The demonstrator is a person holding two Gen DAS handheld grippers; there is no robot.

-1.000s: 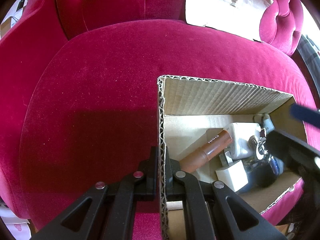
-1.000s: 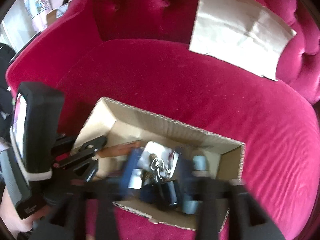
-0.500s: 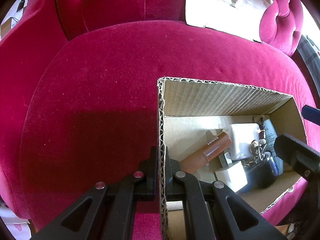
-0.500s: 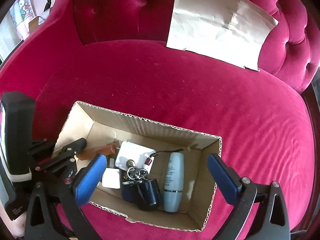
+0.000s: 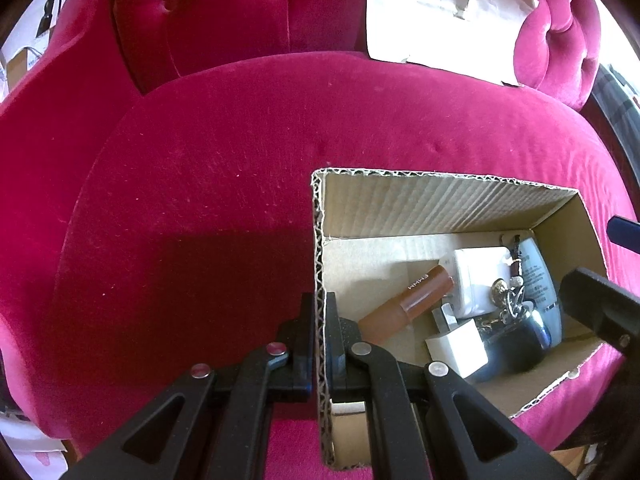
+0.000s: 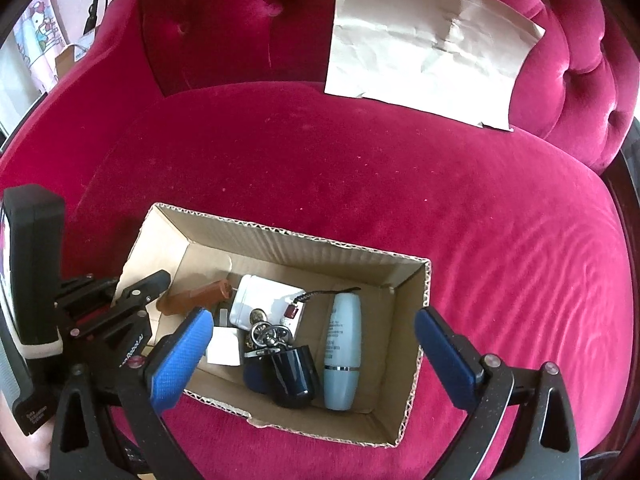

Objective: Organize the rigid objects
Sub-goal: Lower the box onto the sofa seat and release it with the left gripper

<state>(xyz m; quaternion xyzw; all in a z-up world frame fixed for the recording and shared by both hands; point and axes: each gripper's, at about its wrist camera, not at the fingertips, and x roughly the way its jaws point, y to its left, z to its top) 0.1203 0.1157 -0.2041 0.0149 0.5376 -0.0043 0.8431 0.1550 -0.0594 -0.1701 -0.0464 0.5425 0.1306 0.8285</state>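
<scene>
**A soft seat under a pinched box**

A crimson velvet armchair (image 6: 360, 168) carries the cardboard box (image 6: 320, 248) on its cushion, with a crumpled paper sheet (image 6: 428, 40) propped against the backrest. The left tongs (image 5: 320, 332) are clamped on the box's left wall. The right tongs (image 6: 312, 344) hang spread wide above the open box, gripping nothing. Inside lie a brown tube (image 6: 196, 298), a white charger (image 6: 268, 300), a white cube (image 6: 224, 346), a bunch of keys (image 6: 268, 334), a dark cap (image 6: 294, 374) and a pale blue bottle (image 6: 342, 356), all crowded toward the near side. The cushion gives, so a tug on that single thin wall could tilt the box or tear the corrugated edge. Lowering the wide right tongs risks snagging the keys or knocking the rim.
</scene>
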